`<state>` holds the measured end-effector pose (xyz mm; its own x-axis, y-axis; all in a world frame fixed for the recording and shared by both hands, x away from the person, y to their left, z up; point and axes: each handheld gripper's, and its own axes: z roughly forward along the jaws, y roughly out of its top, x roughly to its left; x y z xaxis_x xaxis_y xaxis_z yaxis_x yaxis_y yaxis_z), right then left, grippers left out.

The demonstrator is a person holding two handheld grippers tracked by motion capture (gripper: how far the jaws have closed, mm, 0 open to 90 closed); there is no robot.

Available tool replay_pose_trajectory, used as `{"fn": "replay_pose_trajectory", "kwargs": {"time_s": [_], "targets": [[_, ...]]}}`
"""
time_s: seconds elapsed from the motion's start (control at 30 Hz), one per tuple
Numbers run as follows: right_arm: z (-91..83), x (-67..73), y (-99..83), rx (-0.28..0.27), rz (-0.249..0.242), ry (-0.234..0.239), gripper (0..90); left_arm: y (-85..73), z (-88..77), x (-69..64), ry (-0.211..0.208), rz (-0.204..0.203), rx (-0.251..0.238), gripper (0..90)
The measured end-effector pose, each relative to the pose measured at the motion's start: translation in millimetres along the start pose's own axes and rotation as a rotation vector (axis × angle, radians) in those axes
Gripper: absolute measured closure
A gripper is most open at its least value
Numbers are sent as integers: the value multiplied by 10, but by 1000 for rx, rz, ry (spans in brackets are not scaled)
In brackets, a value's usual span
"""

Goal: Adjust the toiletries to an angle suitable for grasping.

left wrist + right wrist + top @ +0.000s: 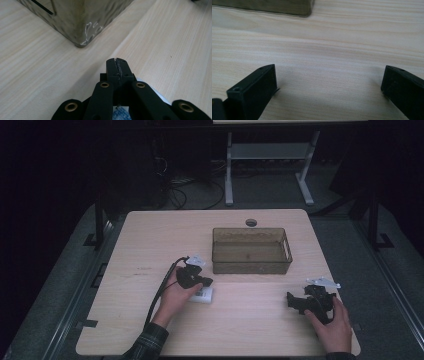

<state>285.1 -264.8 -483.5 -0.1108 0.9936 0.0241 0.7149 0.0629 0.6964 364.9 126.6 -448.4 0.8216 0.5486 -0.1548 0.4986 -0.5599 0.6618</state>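
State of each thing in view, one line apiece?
Left gripper: jaws shut, poised over the white packet.
White packet: flat on the table, under the left gripper.
Right gripper: jaws wide open, nothing between.
Brown bin: upright, empty.

Partly hidden under the left gripper (pixel 206 282) and hand: a white packet (pixel 204 294) near the desk's (pixel 150 235) middle; print too small to read. Seen below the closed jaws in the left gripper view, only a blue-white corner. Cut off by the top edge there: the brown bin (pixel 75 22).
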Motion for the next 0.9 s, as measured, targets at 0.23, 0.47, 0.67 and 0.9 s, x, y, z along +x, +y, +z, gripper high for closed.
{"fn": "replay_pose_trajectory", "kwargs": {"time_s": [0.23, 0.47, 0.67, 0.9], "targets": [[0, 1, 0, 0, 0, 1, 0, -28, 43, -80, -5, 14, 40, 899], [0, 1, 0, 0, 0, 0, 0, -63, 16, -143, -4, 22, 56, 899], [0, 1, 0, 0, 0, 0, 0, -112, -26, -162, -21, 17, 57, 899], [0, 0, 0, 0, 0, 1, 0, -162, -79, -242, -42, 27, 65, 899]]}}
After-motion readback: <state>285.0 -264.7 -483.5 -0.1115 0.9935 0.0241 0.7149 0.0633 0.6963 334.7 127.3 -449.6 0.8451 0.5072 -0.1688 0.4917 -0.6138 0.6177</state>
